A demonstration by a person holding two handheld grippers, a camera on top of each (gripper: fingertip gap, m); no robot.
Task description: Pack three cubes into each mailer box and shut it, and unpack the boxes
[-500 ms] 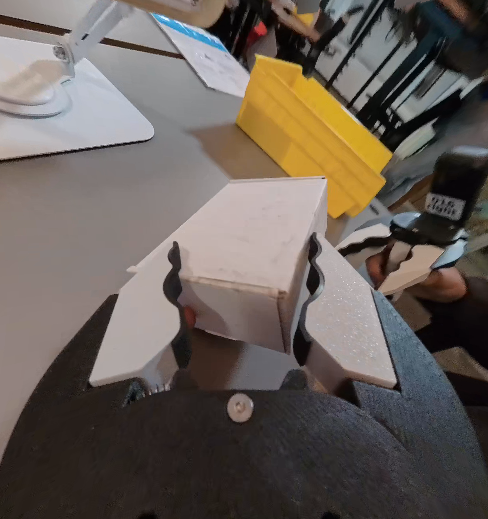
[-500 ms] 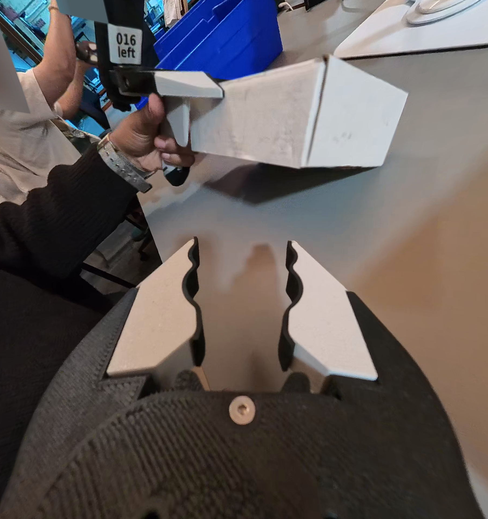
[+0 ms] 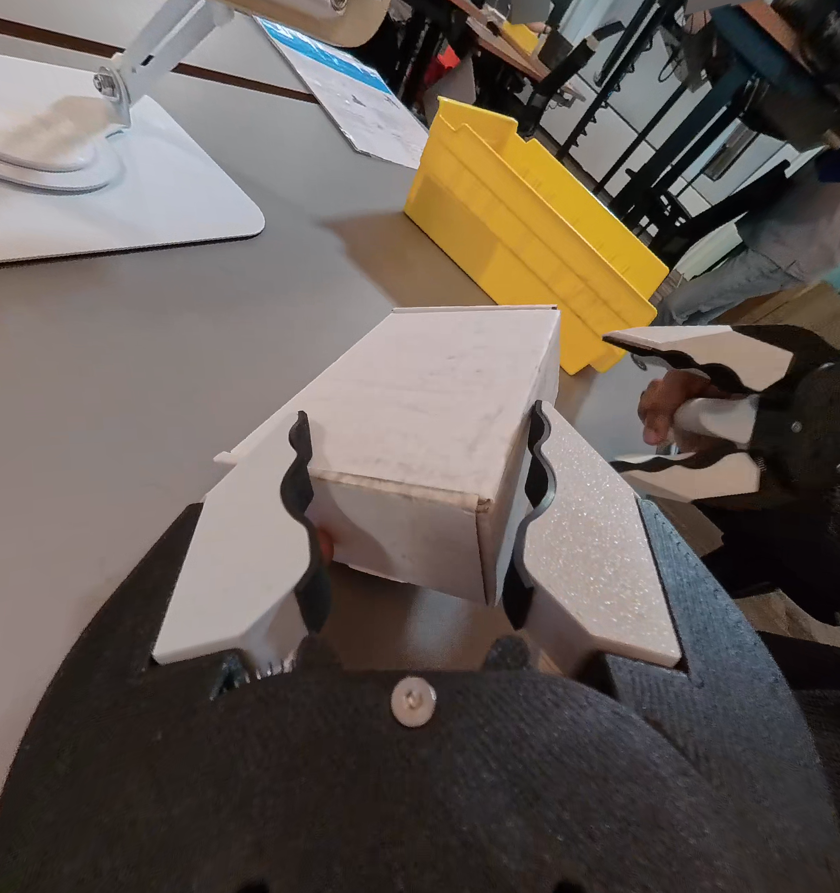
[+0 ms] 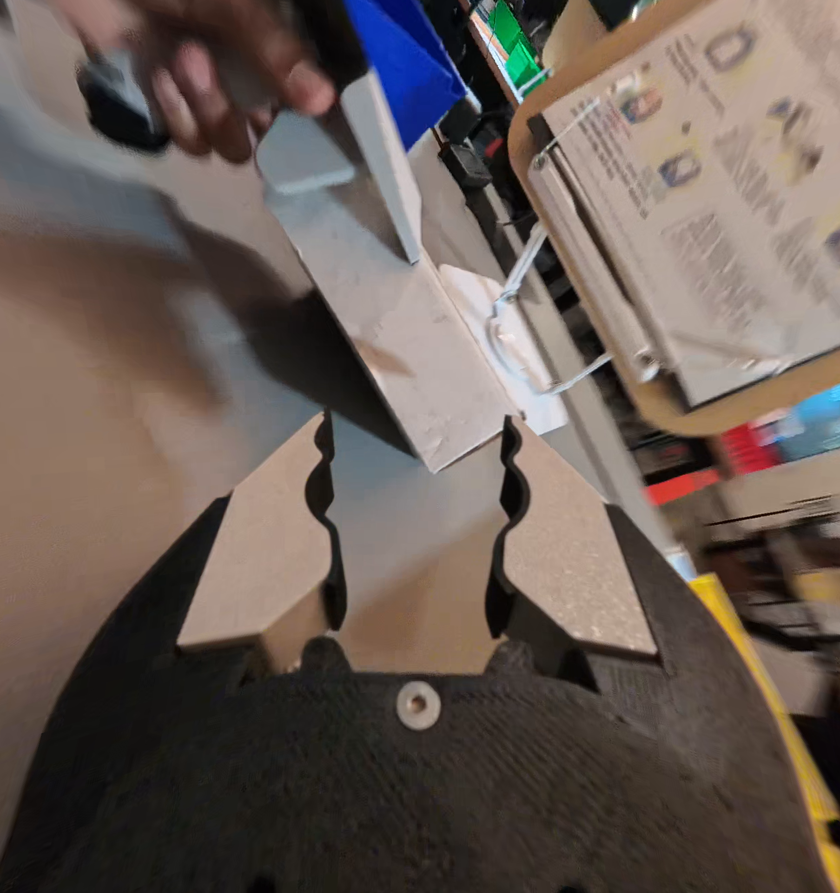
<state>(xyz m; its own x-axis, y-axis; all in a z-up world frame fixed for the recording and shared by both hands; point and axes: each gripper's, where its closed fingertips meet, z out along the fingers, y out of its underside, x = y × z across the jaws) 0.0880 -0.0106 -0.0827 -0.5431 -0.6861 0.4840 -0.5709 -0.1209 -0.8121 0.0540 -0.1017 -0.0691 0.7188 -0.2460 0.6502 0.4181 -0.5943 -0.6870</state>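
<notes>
Left gripper (image 3: 418, 488) clamps white mailer box (image 3: 422, 410) (right gripper (image 4: 415, 522) gapes empty).

Left tongs (image 3: 415, 493) clamped on a white box (image 3: 432, 415), right tongs (image 4: 415, 507) spread wide, empty.

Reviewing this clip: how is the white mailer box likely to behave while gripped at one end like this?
The mailer box looks like thin folded cardboard, so probably light but crushable. The left gripper clamps only its near end, so the far end may sag or pivot. Its smooth faces might slip against the fingers.
</notes>
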